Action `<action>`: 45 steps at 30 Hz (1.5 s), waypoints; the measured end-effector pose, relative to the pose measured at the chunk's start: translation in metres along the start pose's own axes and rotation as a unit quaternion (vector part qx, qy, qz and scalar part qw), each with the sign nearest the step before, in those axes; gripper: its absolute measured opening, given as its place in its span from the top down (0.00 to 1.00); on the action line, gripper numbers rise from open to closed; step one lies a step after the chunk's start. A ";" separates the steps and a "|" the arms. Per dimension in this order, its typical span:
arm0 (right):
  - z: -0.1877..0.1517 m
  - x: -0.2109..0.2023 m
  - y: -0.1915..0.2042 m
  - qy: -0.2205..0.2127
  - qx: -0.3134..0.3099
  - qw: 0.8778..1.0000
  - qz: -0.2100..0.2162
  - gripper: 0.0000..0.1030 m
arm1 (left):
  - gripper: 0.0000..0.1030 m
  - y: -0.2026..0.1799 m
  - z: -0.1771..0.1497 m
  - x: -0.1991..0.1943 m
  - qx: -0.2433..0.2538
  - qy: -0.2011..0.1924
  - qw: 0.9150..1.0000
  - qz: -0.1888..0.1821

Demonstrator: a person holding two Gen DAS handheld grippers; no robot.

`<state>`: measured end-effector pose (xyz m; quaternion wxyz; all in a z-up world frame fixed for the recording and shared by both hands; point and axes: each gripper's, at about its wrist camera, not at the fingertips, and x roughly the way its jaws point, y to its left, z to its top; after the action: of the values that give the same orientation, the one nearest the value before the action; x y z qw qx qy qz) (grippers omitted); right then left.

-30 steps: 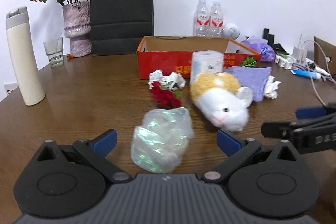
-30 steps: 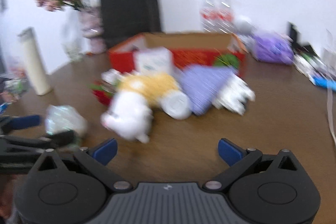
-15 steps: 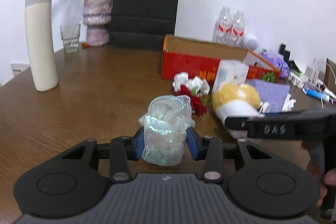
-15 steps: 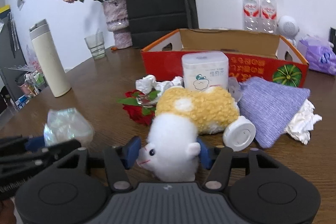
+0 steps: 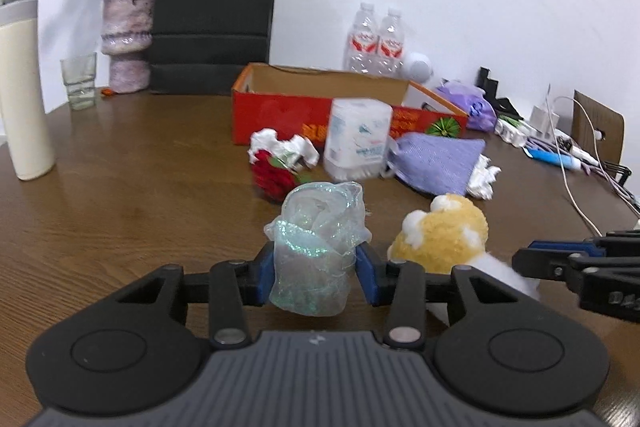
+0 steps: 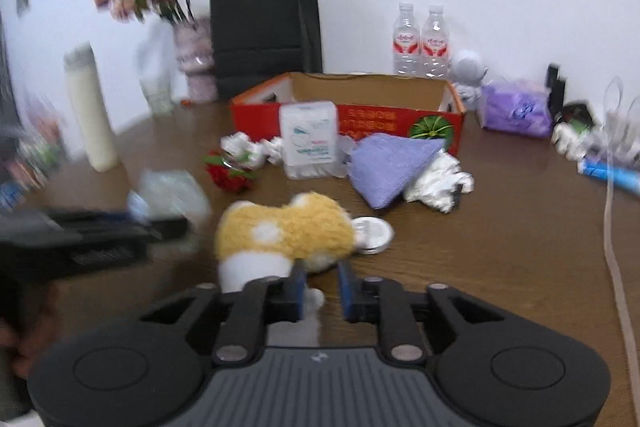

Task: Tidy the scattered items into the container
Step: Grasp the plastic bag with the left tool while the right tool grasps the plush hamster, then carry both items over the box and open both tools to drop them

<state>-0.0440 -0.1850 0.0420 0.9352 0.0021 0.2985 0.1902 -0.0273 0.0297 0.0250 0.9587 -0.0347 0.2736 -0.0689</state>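
Note:
My left gripper (image 5: 316,267) is shut on a crumpled iridescent plastic bundle (image 5: 316,227), held just above the brown table (image 5: 120,211). To its right, my right gripper (image 6: 323,287) is closing on the white end of a yellow-and-white plush toy (image 6: 280,231), which sits between its pads; the toy hangs mostly left of the fingers. The red cardboard box (image 5: 280,111) stands open behind. In front of it lie a cotton-swab box (image 5: 356,143), a purple pouch (image 5: 436,163), a red rose (image 5: 274,179) and crumpled tissues (image 5: 280,147). A white cap (image 6: 372,231) lies beside the toy.
A cream flask (image 5: 24,87), a glass (image 5: 79,81), a vase of dried roses (image 5: 126,39) and a black paper bag (image 5: 212,19) stand at the back left. Water bottles (image 5: 376,43) sit behind the box. Cables and chargers (image 5: 580,163) crowd the right edge.
Both grippers closed from wide open: the left on the iridescent bundle, the right on the plush toy. The toy has been pulled away from the swab box, towards me.

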 end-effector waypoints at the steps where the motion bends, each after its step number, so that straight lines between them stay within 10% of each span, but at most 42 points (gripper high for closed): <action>1: 0.001 0.002 0.000 0.003 -0.004 1.000 0.010 0.52 | 0.58 0.000 0.000 0.000 0.000 0.001 1.000 0.001; 4: 0.002 0.013 0.013 0.016 -0.019 1.000 0.003 0.46 | 0.58 0.005 0.001 -0.006 -0.001 -0.010 1.000 0.013; 10: 0.014 0.000 0.034 0.020 -0.014 0.987 0.162 0.44 | 0.56 0.032 0.007 -0.027 -0.014 -0.033 0.997 0.071; 16: 0.020 0.002 0.016 0.023 -0.157 0.985 0.062 0.26 | 0.56 0.039 0.001 -0.034 -0.014 -0.023 0.997 0.067; 23: 0.003 0.046 0.021 0.069 -0.242 0.965 0.070 0.24 | 0.55 0.025 -0.010 -0.026 -0.006 -0.004 0.999 0.043; 25: 0.008 0.059 0.021 0.069 -0.224 0.969 0.076 0.28 | 0.55 0.023 -0.011 -0.026 -0.002 -0.001 0.999 0.042; 27: 0.010 0.063 0.017 0.070 -0.179 0.978 0.084 0.51 | 0.55 0.023 -0.013 -0.026 -0.003 0.000 0.999 0.046; 31: 0.000 0.049 0.008 0.058 -0.084 0.995 0.023 0.53 | 0.54 0.024 -0.016 -0.023 -0.012 0.011 0.999 0.049; 37: -0.021 0.006 -0.003 0.020 0.062 0.994 -0.084 0.42 | 0.49 0.003 -0.020 -0.015 0.012 0.028 1.000 0.006; 40: -0.022 -0.006 0.000 -0.005 0.034 0.996 -0.079 0.22 | 0.30 -0.010 -0.022 -0.014 0.037 0.028 0.999 -0.015; 45: -0.016 0.009 0.000 0.014 -0.015 0.996 -0.089 0.25 | 0.29 -0.012 -0.026 -0.013 0.039 0.044 0.998 -0.020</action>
<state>-0.0457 -0.1836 0.0239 0.9441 -0.0417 0.3078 0.1107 -0.0534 0.0190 0.0111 0.9449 0.0003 0.3116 -0.1005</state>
